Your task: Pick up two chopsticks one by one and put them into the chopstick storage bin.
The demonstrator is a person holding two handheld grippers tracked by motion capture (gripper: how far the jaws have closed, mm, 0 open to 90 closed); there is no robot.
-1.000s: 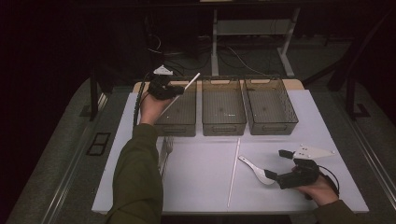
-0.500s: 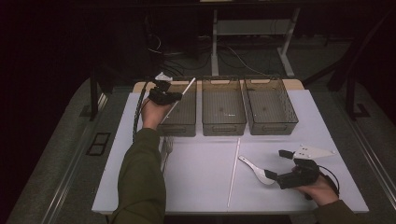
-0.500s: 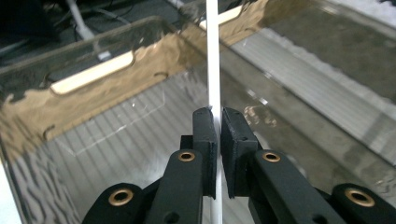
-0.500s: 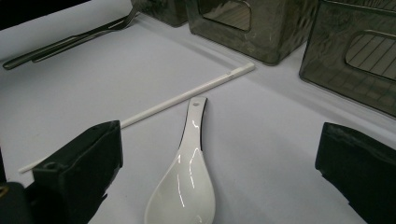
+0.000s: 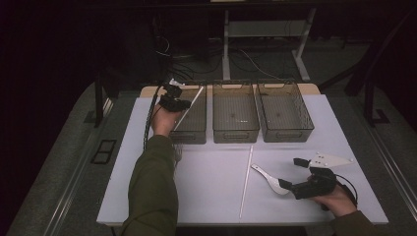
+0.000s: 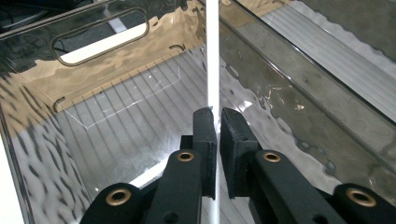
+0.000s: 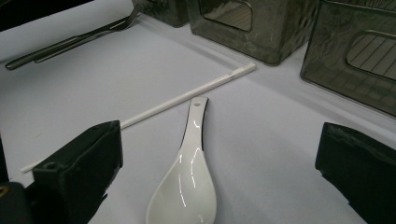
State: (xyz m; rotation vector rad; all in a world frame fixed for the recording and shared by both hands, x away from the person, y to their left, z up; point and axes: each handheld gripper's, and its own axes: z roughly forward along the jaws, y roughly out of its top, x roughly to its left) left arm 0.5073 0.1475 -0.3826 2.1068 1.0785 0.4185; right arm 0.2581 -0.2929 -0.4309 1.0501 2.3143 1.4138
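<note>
Over the left smoky bin, my left gripper is shut on a white chopstick that slants down into the bin. In the left gripper view the chopstick runs up from between the shut jaws of the left gripper, over the bin's ribbed floor. My right gripper rests at the front right of the table, open. A white ceramic spoon lies between its jaws, untouched. A second white chopstick lies just beyond the spoon.
Two more smoky bins, middle and right, stand in a row at the back of the white table. Dark forks lie on the table near the left bin, partly under the left sleeve.
The left hand has sunk a little with the chopstick, bringing it lower into the left bin. The right hand and the spoon have kept still.
</note>
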